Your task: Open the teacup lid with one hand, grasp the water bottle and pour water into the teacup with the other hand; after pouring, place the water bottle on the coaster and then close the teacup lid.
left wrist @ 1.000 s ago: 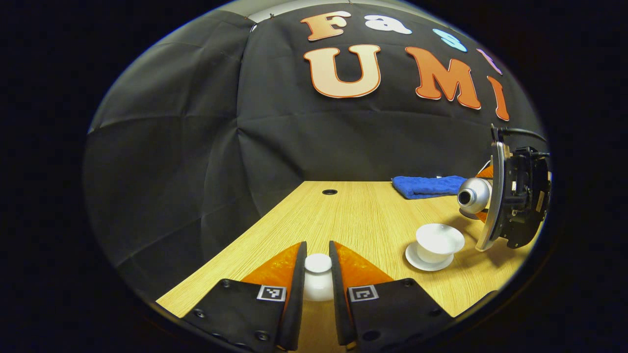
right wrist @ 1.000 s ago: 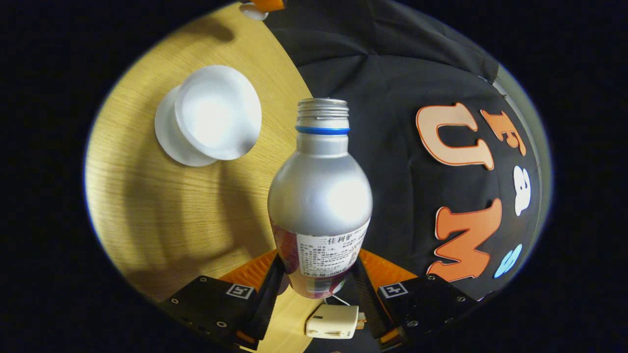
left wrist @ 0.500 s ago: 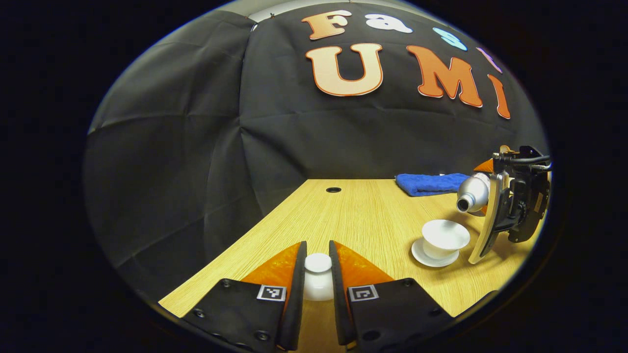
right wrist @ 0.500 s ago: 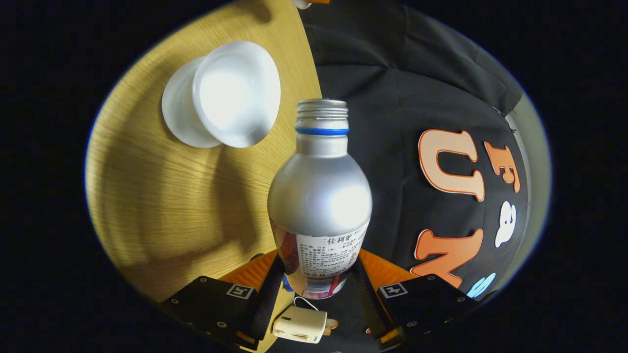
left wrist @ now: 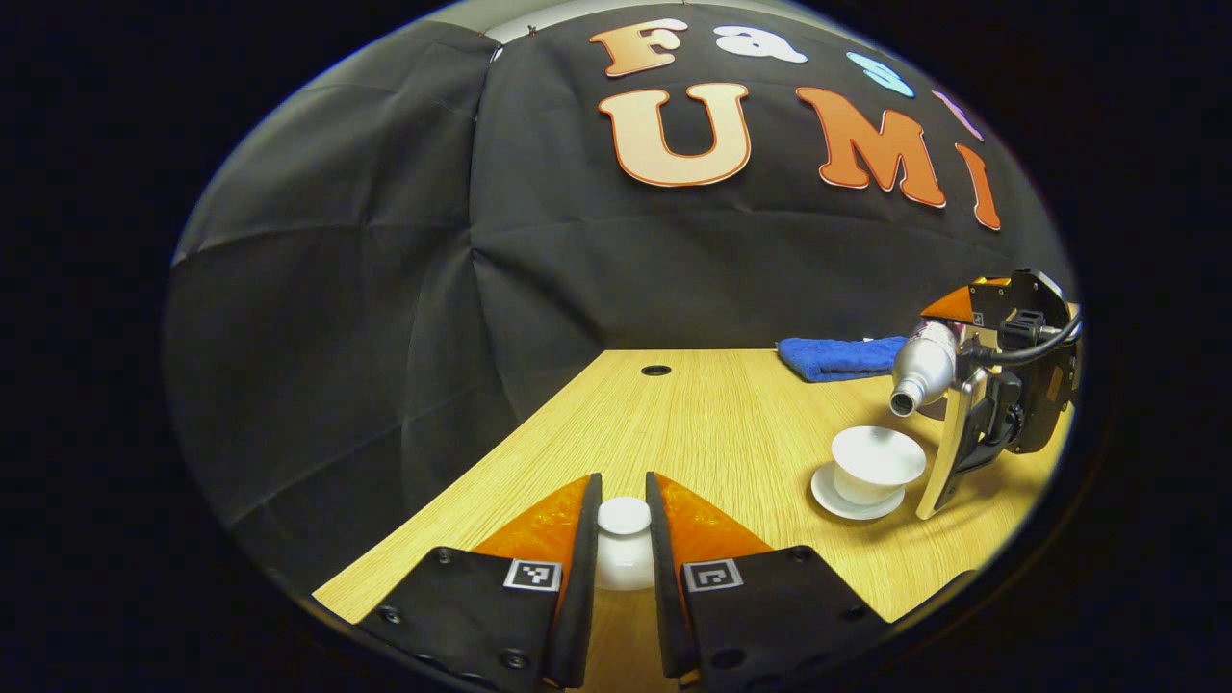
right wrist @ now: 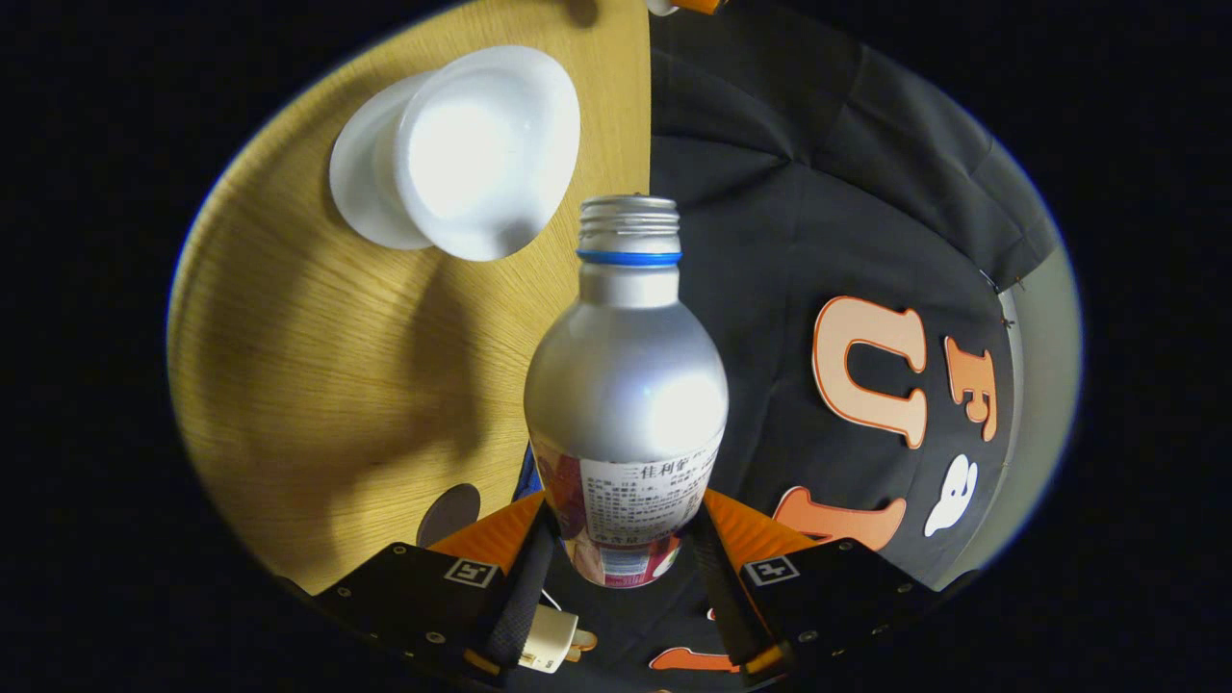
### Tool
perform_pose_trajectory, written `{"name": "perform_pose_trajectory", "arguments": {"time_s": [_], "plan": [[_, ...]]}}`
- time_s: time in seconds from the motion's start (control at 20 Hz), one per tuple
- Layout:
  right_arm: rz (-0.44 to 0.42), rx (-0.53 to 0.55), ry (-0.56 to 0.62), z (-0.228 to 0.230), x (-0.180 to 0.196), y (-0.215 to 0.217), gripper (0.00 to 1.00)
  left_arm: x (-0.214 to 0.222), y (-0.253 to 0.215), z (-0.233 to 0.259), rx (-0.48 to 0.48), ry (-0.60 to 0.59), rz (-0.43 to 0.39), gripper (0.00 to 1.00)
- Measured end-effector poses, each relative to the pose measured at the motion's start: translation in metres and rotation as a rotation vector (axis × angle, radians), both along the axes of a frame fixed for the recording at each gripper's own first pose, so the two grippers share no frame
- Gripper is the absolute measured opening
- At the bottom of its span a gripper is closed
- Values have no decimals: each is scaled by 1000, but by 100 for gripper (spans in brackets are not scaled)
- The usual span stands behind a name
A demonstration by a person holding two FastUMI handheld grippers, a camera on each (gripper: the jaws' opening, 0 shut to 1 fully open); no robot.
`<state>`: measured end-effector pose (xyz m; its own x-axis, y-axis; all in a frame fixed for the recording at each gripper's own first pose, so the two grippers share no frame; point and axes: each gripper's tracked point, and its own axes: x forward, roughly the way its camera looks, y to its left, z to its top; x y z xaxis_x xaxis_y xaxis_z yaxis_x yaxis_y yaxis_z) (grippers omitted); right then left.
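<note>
Right hand-held gripper (right wrist: pixel 621 568) is clamped on the water bottle (right wrist: pixel 626 385), tilted beside the open teacup (left wrist: pixel 876 464) near the worktop's right edge. Bring the mouth over the cup before tipping more. Left hand-held gripper (left wrist: pixel 624 558) holds the lid (left wrist: pixel 624 539) aside.

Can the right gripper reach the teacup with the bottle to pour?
Probably yes. The right gripper holds the bottle tipped, its mouth just above the open teacup; nothing lies between them.
</note>
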<state>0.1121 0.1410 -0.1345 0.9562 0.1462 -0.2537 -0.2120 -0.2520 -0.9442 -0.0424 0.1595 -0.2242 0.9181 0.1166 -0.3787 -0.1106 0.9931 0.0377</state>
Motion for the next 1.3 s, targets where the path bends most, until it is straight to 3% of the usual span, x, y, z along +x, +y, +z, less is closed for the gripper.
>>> {"name": "perform_pose_trajectory", "arguments": {"time_s": [1.3], "plan": [[94, -159, -166, 25, 10, 8, 77, 2, -4, -1, 0, 0, -13, 33]]}}
